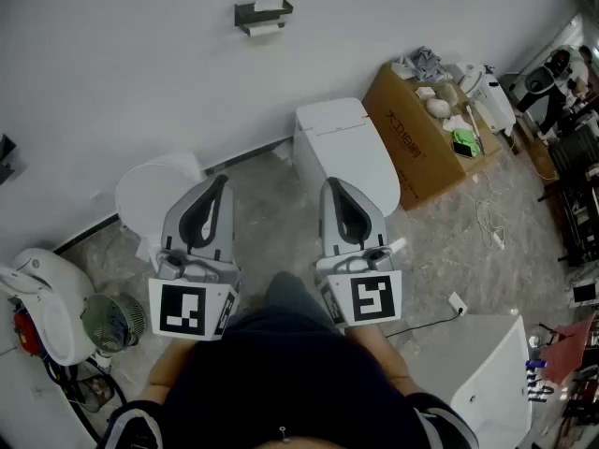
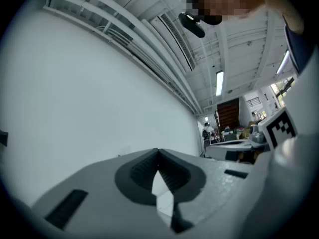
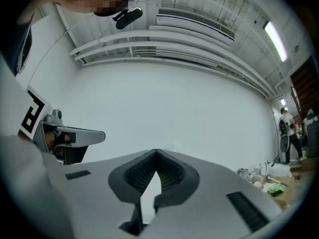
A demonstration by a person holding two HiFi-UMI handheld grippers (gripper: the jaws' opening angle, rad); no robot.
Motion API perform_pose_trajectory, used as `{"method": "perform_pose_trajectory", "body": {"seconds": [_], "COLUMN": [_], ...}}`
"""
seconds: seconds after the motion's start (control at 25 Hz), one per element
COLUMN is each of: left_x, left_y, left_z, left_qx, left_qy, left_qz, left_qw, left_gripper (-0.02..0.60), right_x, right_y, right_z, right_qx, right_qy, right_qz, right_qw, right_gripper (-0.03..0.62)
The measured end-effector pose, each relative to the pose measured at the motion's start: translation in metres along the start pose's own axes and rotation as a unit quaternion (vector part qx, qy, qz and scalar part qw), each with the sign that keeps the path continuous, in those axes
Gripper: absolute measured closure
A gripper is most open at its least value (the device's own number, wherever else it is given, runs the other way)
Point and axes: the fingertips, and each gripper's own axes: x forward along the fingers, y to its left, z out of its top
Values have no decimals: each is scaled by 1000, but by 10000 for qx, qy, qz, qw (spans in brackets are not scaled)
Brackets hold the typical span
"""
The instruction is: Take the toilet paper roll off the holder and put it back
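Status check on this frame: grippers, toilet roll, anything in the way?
Left gripper and right gripper shut, empty. White toilet paper roll on dark wall-mounted holder, far from both. White toilet stands ahead of right gripper.

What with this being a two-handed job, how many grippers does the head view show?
2. The left gripper is left of centre; the right gripper is beside it, overlapping the white toilet. Both are shut and empty. No others seem hidden.

The white toilet paper roll (image 1: 265, 29) at its dark metal wall holder (image 1: 253, 12) is too small for me to tell how it sits. My dark-clothed torso (image 1: 281, 382) hides most of my forearms. The picture's left edge cuts off the white rounded appliance (image 1: 42, 302).
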Motion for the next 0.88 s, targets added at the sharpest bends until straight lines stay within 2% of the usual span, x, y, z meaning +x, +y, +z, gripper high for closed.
{"method": "perform_pose_trajectory", "body": {"seconds": [0.24,0.56,0.6,0.64,0.68,0.88], "left_x": [24,90,102,114,127,193], "left_y": [-4,24,29,34,39,54], "left_z": [-8,-18,-20,-22,-23,-20], "left_qx": [70,146,167,180,180,212], "left_qy": [49,63,56,54,54,-20], "left_qz": [-42,325,387,445,499,687], "left_qw": [10000,9993,9991,9988,9986,9974], "left_gripper": [580,580,580,580,580,580], "right_x": [19,95,108,121,135,198], "right_y": [-17,-44,-49,-53,-58,-94], "right_z": [-2,-16,-17,-19,-21,-19], "right_qx": [149,123,130,134,132,142], "right_qy": [-250,-228,-235,-234,-227,-282], "right_qz": [150,580,646,721,798,1035], "right_qw": [9995,9980,9975,9970,9965,9941], "right_gripper": [577,574,560,495,482,476]}}
